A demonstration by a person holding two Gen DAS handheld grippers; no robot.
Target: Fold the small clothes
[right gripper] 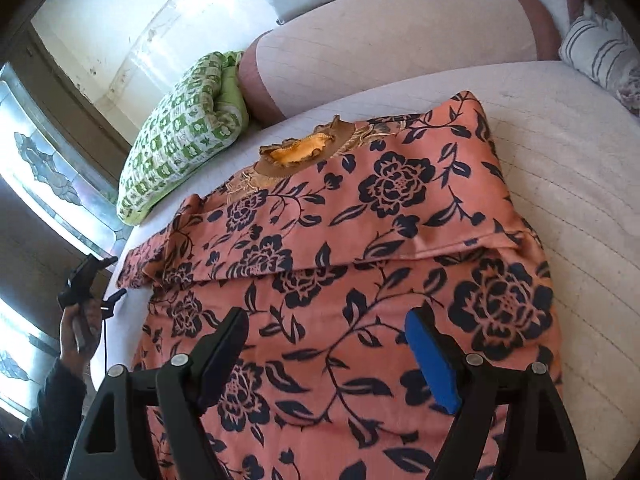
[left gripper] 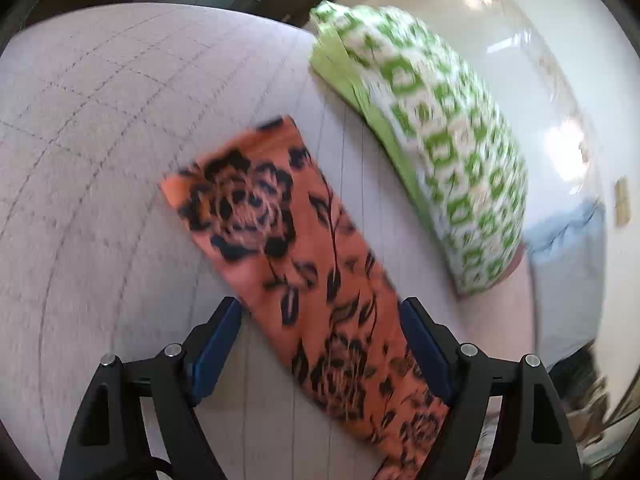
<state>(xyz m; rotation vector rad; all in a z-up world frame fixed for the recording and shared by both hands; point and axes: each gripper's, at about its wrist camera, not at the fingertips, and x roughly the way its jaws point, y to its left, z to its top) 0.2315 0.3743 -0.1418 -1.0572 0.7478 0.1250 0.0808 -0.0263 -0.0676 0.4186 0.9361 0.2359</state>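
Note:
An orange garment (right gripper: 360,240) with dark flower print lies spread on the bed, its frilled neckline (right gripper: 304,148) at the far end and a folded layer edge running across its middle. My right gripper (right gripper: 326,320) hovers above the near part, open, with nothing between its pads. In the left wrist view, which is blurred, a long strip of the same garment (left gripper: 288,264) runs under my left gripper (left gripper: 322,308), whose fingers stand wide apart above the cloth without pinching it. The right wrist view shows the left gripper (right gripper: 116,276) at the garment's left edge, held by a hand (right gripper: 76,340).
The bed sheet (right gripper: 580,200) is pale with a faint grid (left gripper: 100,160). A green-and-white quilt (right gripper: 180,128) (left gripper: 440,140) lies folded beyond the garment's left side. A pink bolster (right gripper: 380,40) runs along the far edge. A striped pillow (right gripper: 600,52) sits at the far right.

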